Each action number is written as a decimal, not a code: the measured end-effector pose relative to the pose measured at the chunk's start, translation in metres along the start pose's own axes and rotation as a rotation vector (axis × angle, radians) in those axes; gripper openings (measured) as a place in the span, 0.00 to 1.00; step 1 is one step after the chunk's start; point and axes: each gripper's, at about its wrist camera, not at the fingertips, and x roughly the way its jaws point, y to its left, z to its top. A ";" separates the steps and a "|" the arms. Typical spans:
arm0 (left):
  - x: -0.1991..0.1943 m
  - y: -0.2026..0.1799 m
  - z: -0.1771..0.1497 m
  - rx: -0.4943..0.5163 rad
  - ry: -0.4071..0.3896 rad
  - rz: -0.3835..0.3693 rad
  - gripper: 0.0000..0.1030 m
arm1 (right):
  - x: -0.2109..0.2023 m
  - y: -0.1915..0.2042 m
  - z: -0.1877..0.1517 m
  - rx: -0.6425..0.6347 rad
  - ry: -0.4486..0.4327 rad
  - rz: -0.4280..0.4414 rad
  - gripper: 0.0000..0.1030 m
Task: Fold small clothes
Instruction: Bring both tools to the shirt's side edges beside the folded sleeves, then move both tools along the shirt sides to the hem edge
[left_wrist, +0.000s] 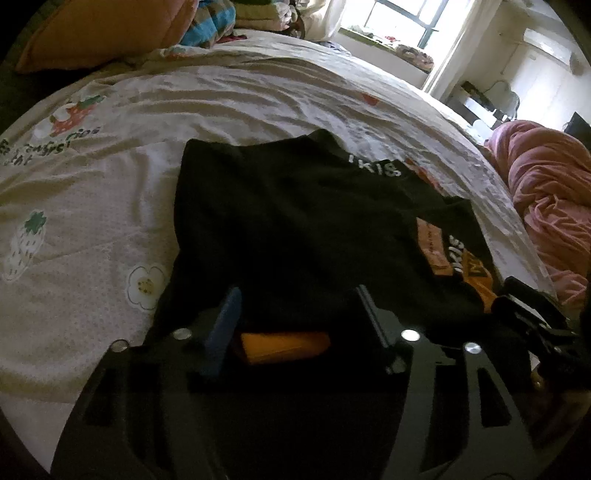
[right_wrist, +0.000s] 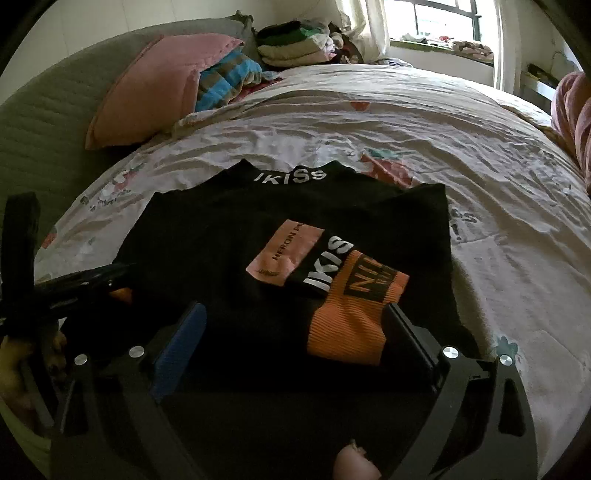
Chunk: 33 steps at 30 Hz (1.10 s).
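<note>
A black top (left_wrist: 280, 221) with white "IKISS" lettering, a pink patch and orange ribbed cuffs lies on the bed sheet (left_wrist: 184, 103), sleeves folded in over the body. My left gripper (left_wrist: 295, 295) is open at its near hem, fingers either side of an orange cuff (left_wrist: 284, 345). In the right wrist view the top (right_wrist: 221, 236) lies spread, and my right gripper (right_wrist: 295, 314) is open over the near edge, with the other orange cuff (right_wrist: 351, 317) between its fingers. The left gripper (right_wrist: 81, 284) shows at the left of that view, and the right gripper (left_wrist: 532, 306) shows at the right edge of the left wrist view.
A pink pillow (right_wrist: 147, 88), a striped blanket (right_wrist: 229, 77) and a stack of folded clothes (right_wrist: 295, 48) lie at the head of the bed. A pink duvet (left_wrist: 546, 192) is bunched at the right. A window (right_wrist: 443, 18) is behind.
</note>
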 end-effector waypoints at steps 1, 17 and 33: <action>-0.003 -0.002 0.000 0.008 -0.009 0.007 0.63 | -0.001 0.000 0.000 0.002 -0.004 0.000 0.93; -0.036 -0.008 0.003 0.008 -0.090 0.005 0.91 | -0.022 -0.004 0.001 0.011 -0.059 -0.012 0.95; -0.071 -0.016 -0.008 0.047 -0.127 0.029 0.91 | -0.056 0.005 0.002 -0.029 -0.110 -0.001 0.95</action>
